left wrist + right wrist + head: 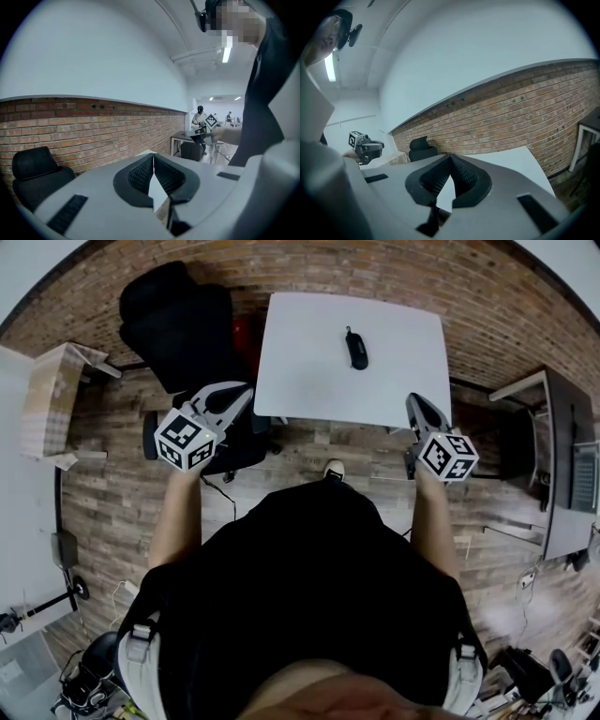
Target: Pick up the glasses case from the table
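The black glasses case (356, 349) lies on the white table (309, 362), toward its far right part, seen only in the head view. My left gripper (240, 393) hangs at the table's near left corner, over the floor, and its jaws meet with nothing between them (153, 157). My right gripper (414, 402) sits at the near right corner, also shut and empty (450, 158). Both are well short of the case. In the right gripper view the table top (515, 164) stretches ahead, and the case is hidden behind the jaws.
A black office chair (178, 320) stands left of the table, against the brick wall (394, 268). A light wooden shelf unit (56, 395) is at the far left and a dark desk (562, 456) at the right. Wood floor lies between me and the table.
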### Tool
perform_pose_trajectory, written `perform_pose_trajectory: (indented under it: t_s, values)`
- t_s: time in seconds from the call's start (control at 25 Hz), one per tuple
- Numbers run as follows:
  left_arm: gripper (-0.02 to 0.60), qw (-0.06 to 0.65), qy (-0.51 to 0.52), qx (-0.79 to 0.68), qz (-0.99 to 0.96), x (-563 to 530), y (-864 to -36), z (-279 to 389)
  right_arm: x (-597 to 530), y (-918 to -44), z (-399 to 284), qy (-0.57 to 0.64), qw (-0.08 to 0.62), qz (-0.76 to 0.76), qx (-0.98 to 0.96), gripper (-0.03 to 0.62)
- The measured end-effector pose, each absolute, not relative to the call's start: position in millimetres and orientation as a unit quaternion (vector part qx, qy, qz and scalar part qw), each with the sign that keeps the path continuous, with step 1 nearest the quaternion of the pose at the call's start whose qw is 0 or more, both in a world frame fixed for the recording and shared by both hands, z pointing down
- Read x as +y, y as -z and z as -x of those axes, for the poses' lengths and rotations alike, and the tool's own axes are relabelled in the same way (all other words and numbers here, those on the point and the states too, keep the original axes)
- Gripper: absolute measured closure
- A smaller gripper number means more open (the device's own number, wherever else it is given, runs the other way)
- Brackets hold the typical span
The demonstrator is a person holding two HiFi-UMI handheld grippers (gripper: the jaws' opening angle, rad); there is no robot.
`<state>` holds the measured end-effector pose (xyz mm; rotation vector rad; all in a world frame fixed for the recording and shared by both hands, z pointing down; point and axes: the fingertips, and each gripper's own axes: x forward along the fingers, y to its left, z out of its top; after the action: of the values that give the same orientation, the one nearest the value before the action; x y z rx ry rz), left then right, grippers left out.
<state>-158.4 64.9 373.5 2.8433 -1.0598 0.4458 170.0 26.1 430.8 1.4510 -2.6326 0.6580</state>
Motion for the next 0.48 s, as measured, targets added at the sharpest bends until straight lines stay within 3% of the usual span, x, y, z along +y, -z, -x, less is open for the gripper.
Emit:
perform_pose_trajectory:
  t_s: [0.48]
  values:
    - [0.571,0.048,-0.152,-0.349,-0.923,37.3,-385.5,154.2,-4.3,-443.6,-173.9,-0.222,0.035,-0.465,-0.856,0.579]
